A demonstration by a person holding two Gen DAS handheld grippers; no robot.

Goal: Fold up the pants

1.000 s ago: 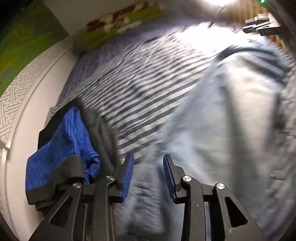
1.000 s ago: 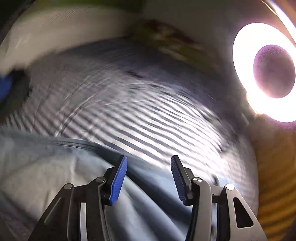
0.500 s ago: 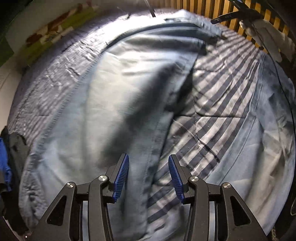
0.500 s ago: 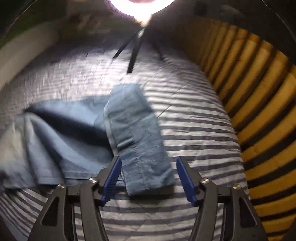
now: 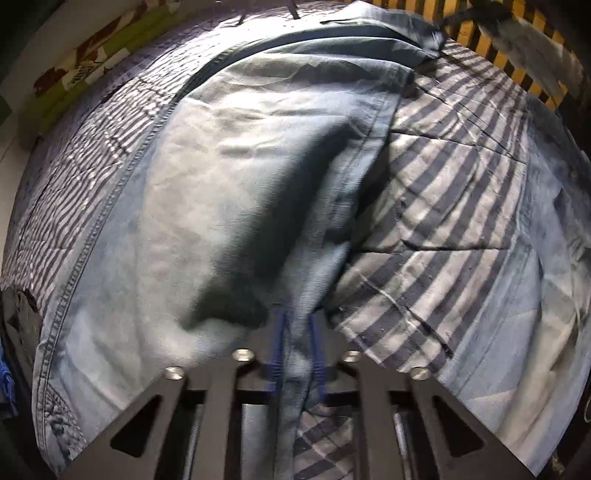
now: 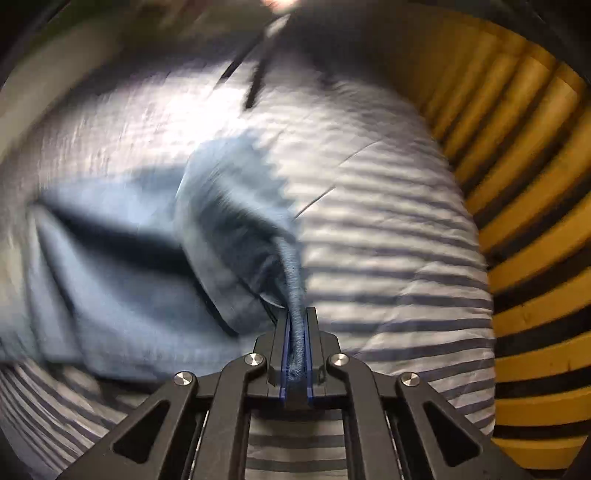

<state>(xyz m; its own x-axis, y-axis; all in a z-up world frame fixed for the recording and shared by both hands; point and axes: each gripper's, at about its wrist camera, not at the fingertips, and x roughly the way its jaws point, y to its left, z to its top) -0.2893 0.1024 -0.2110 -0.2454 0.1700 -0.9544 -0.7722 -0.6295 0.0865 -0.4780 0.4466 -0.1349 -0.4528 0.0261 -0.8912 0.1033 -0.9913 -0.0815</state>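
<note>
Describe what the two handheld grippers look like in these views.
Both match: the left gripper and right gripper have black angular frames with triangular cut-outs and round silver bolt heads. Their fingers carry ribbed blue pads. No cables, markings, hands or sleeves show in either view.

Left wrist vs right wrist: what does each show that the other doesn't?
Left wrist only: the left hand-held gripper shut on the jeans, their stitched side seam, a dark garment at the left edge and a patterned pillow at the top.

Right wrist only: the right hand-held gripper shut on a bunched denim edge, and a lamp glare.

Both: the jeans on the striped bedding, and the yellow slats.
</note>
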